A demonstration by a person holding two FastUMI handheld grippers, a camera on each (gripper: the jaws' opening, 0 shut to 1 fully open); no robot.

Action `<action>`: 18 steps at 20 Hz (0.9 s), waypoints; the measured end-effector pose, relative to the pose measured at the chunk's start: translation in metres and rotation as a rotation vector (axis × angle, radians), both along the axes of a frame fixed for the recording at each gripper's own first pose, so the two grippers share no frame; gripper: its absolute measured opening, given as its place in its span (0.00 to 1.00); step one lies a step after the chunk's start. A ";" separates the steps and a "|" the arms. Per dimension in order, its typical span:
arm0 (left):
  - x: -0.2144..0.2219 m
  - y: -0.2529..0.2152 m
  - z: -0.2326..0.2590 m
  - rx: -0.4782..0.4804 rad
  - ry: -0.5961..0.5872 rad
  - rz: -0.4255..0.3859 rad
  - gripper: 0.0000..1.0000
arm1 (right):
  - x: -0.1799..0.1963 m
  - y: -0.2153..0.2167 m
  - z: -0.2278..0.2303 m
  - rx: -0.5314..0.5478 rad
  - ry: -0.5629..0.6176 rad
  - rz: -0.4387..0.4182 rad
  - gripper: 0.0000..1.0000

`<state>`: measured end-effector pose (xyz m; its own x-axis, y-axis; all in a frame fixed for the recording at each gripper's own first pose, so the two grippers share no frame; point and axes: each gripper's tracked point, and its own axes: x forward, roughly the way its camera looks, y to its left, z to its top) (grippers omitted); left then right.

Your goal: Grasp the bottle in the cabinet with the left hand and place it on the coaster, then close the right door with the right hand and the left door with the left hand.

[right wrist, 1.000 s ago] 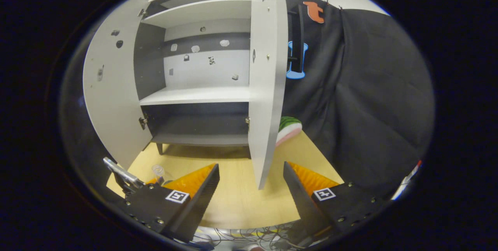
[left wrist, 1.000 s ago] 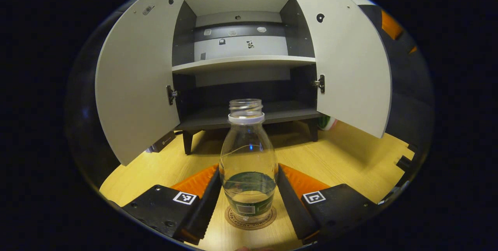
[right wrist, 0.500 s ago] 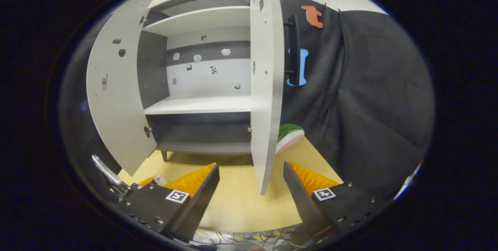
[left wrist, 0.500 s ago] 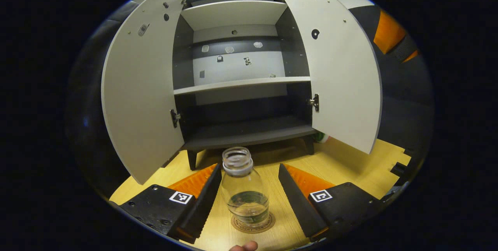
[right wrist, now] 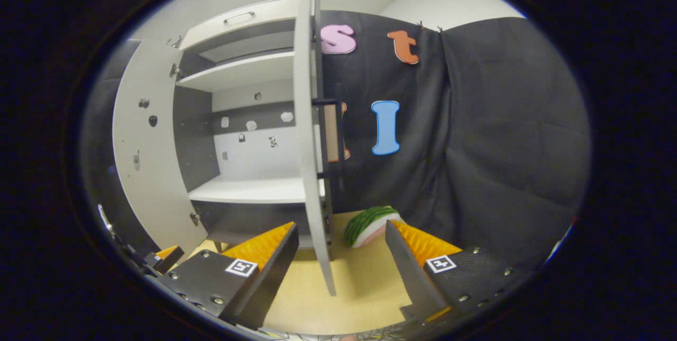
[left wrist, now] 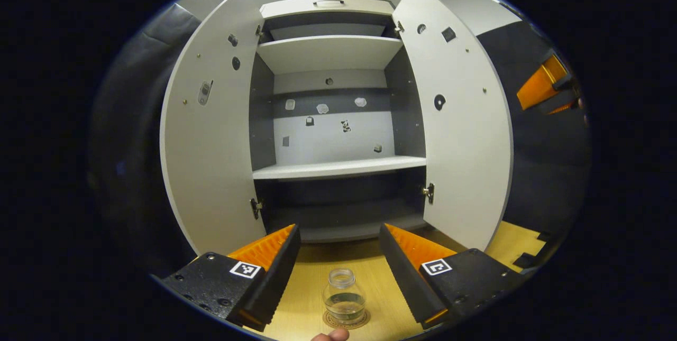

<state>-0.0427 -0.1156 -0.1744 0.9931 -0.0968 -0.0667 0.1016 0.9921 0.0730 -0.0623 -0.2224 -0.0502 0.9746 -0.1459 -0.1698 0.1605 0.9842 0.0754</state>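
Both fingers of the left gripper [left wrist: 338,235] are spread wide and nothing is held between them. In the left gripper view the bottle [left wrist: 344,296] is seen standing upright on the round coaster [left wrist: 346,321] on the wooden table [left wrist: 307,298], low in the gap between the two fingers and clear of both. A little clear liquid is seen at the bottom of the bottle, and its mouth is uncapped. Beyond it the cabinet [left wrist: 328,8] is seen with both doors swung open: the left door [left wrist: 211,145] and the right door [left wrist: 460,135] are angled outward, and the white shelf [left wrist: 338,167] is exposed between them. A fingertip [left wrist: 330,335] is glimpsed at the bottom edge of that view.

Wide apart too are the fingers of the right gripper [right wrist: 341,235], with nothing pinched. In the right gripper view the right door [right wrist: 309,135] is seen almost edge-on, its lower edge lying between the two fingers but touched by neither. A watermelon slice toy [right wrist: 370,224] is seen on the table [right wrist: 349,298] just behind that door, by the black cloth wall [right wrist: 502,135]. Part of the other gripper [right wrist: 164,256] is visible at the lower left of that view
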 end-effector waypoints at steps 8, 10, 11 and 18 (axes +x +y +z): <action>0.002 0.032 0.064 -0.022 -0.035 0.072 0.97 | 0.049 -0.026 0.019 0.052 -0.056 0.051 1.00; -0.002 0.040 0.071 -0.030 -0.033 0.088 0.94 | 0.053 -0.025 0.020 0.058 -0.057 0.068 1.00; -0.004 0.044 0.075 -0.028 -0.033 0.093 0.94 | 0.055 -0.024 0.020 0.056 -0.054 0.075 1.00; -0.015 0.064 0.076 -0.033 -0.013 0.115 0.94 | 0.059 0.000 0.025 0.013 -0.060 0.142 0.98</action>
<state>-0.0576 -0.0513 -0.0986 0.9985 0.0156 -0.0524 -0.0135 0.9991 0.0409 -0.0029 -0.2220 -0.0255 0.9937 -0.0044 -0.1117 0.0149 0.9955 0.0935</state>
